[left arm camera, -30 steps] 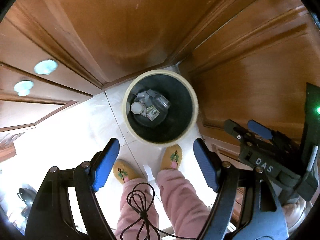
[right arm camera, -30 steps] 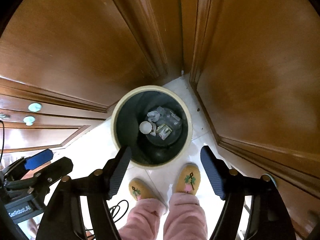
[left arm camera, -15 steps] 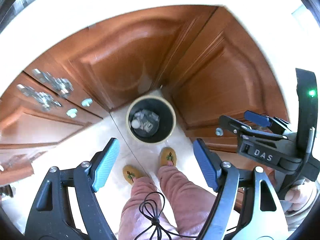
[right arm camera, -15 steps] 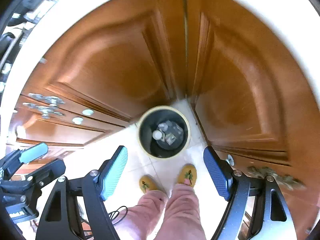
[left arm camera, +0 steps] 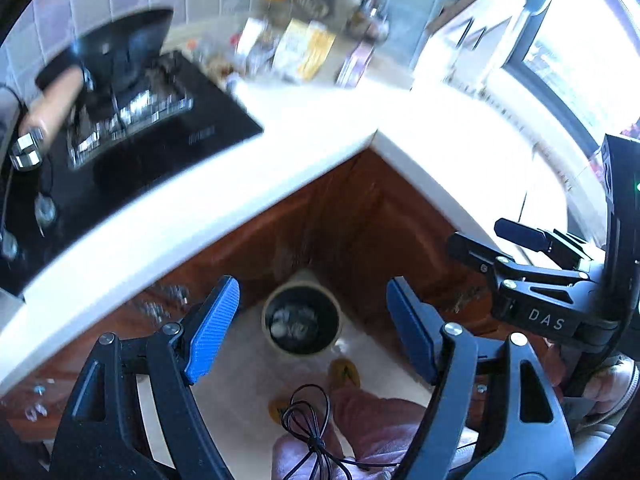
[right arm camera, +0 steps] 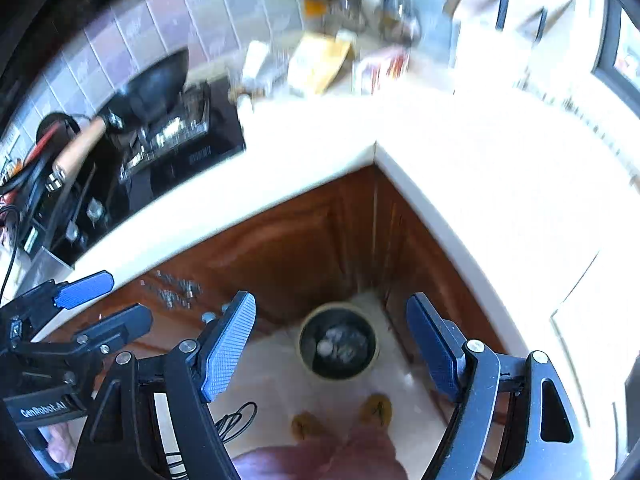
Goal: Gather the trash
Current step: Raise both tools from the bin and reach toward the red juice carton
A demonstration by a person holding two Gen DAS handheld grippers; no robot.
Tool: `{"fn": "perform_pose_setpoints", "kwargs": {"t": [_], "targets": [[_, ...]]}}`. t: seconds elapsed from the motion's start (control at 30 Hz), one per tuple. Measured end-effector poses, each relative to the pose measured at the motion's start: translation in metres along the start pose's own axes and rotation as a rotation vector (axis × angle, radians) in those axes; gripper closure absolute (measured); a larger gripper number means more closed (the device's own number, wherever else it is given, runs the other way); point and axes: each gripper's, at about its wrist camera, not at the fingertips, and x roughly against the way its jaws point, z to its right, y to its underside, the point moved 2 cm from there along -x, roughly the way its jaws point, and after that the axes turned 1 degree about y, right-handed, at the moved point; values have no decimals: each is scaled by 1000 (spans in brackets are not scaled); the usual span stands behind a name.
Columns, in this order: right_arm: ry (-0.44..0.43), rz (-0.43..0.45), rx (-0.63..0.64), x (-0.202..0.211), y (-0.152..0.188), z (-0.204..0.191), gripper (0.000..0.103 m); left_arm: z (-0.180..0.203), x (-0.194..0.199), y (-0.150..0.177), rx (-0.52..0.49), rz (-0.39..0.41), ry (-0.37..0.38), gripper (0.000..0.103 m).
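Observation:
A round bin [left arm camera: 301,318] with a cream rim stands on the floor in the corner of the wooden cabinets, far below; it also shows in the right wrist view [right arm camera: 338,346]. Crumpled trash [right arm camera: 338,344] lies at its bottom. My left gripper [left arm camera: 312,330] is open and empty, high above the bin. My right gripper [right arm camera: 332,346] is open and empty, at about the same height. On the worktop's back corner lie a yellow packet [right arm camera: 320,62], a white tube [right arm camera: 254,58] and a red-and-white box [right arm camera: 380,66], all blurred.
A white L-shaped worktop [right arm camera: 460,152] wraps the corner. A black hob [left arm camera: 132,136] with a wok [right arm camera: 154,84] and wooden handle is on the left. A window [left arm camera: 576,60] is on the right. The person's slippers [right arm camera: 340,416] stand before the bin.
Both grippers have risen from just over the bin to above the worktop. The bin looks much smaller, and the hob and worktop items have come into view. Both stay open.

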Motion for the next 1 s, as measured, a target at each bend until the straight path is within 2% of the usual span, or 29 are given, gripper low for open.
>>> {"fn": "perform_pose_setpoints", "kwargs": {"t": [0.27, 0.47, 0.57, 0.73, 0.83, 1.0], "targets": [[30, 112, -5, 64, -41, -4, 23, 6, 32, -38, -61, 70, 18, 29], [40, 139, -10, 77, -64, 1, 23, 14, 43, -70, -96, 112, 14, 29], [35, 145, -9, 72, -84, 5, 23, 13, 43, -92, -88, 132, 5, 29], [15, 141, 0, 51, -124, 13, 23, 0, 30, -134, -17, 151, 11, 29], [-6, 131, 0, 27, -153, 20, 22, -12, 12, -158, 46, 155, 11, 29], [-48, 67, -17, -30, -209, 43, 23, -37, -40, -198, 171, 128, 6, 29]]}}
